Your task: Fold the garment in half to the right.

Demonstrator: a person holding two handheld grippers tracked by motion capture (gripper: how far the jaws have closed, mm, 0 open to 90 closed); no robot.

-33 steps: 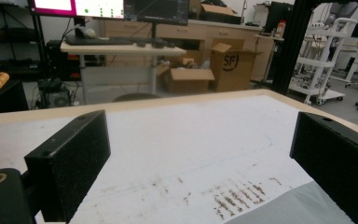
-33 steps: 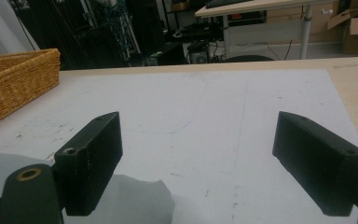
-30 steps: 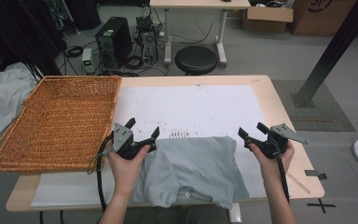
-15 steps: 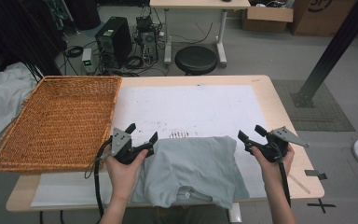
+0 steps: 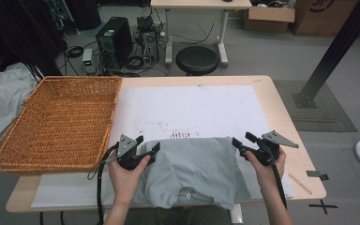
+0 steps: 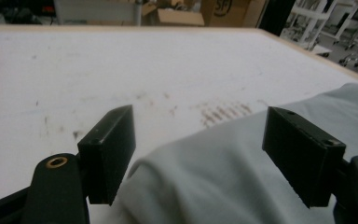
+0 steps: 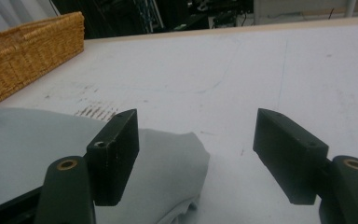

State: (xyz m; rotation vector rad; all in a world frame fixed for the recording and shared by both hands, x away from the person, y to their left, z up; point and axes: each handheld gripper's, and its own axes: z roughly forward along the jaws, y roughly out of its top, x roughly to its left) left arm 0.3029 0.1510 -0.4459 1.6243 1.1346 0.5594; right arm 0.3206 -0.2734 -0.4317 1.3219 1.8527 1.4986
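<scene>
A grey shirt [image 5: 194, 171] lies folded at the table's near edge, its long axis running nine to three o'clock. The left gripper [image 5: 146, 149] straddles its far-left corner, the right gripper [image 5: 241, 140] its far-right corner, equally near. Both jaws, parted and not yet pinching, have just been closing. A wicker basket [image 5: 51, 122] sits at ten o'clock.

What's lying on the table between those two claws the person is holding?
In the high view, the grey T-shirt spreads from the left claw across to the right claw; each claw sits at a far corner of it, jaws apart.
</scene>
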